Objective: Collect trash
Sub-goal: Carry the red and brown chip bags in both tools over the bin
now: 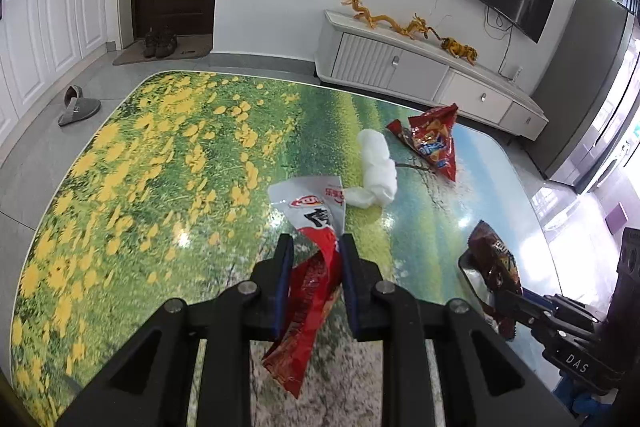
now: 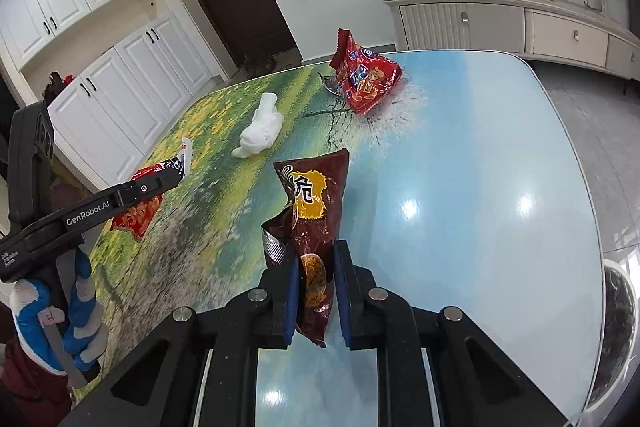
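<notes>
2 close wrist views, shared table (image 1: 152, 155)

On the counter (image 1: 160, 167), the crumpled tissue (image 1: 376, 167) lies between the near wrapper (image 1: 316, 247) and the far snack bag (image 1: 434, 141). The left tongs (image 1: 316, 251) enclose the near wrapper. The right tongs (image 2: 314, 263) enclose a second bag (image 2: 316, 211), right of the tissue.

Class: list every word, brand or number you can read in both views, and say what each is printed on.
"GenRobot.AI": on the left gripper, along its arm.
"DAS": on the right gripper, on its body.
"危": on the dark brown snack bag.
Red and white snack bag: logo and characters too blurred.
Red chip bag: print too small.
</notes>
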Demonstrator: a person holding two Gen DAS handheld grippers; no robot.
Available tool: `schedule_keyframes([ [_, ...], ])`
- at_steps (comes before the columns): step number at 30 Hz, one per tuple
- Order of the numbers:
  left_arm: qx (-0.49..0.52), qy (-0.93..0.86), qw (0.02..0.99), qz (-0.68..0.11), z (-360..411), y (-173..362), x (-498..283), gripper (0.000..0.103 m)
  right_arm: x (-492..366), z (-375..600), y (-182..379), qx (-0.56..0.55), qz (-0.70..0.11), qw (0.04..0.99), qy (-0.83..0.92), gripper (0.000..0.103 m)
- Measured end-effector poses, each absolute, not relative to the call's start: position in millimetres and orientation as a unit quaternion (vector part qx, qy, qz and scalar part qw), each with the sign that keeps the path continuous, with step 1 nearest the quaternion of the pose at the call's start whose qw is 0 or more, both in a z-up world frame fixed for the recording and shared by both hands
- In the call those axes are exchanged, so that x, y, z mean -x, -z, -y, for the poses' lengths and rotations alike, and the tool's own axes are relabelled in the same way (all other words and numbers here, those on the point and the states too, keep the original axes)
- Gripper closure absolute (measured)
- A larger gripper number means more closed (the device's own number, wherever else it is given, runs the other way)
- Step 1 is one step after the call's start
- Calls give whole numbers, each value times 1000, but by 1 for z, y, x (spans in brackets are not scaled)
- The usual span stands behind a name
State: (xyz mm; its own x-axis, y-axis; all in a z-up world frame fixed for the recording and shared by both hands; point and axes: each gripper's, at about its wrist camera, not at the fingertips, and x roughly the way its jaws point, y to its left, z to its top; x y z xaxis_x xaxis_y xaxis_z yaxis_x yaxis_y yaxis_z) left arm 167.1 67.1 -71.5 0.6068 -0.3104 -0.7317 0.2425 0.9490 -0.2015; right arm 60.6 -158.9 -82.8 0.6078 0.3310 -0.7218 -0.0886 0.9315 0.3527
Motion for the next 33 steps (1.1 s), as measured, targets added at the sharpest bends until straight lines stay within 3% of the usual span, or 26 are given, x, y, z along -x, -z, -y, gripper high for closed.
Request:
schedule_keyframes([
  [3,41,152,899,-409,-68,63,-152,81,-48,160,78,-149,-421,886,-124,92],
  [20,49,150,917,-365,-57,6,-90,81,13,175,23,-178,-350,908,-144,93],
  [33,27,212,916,-340,22,-32,-60,81,51,260,-13,-223,-279,931,-72,93],
])
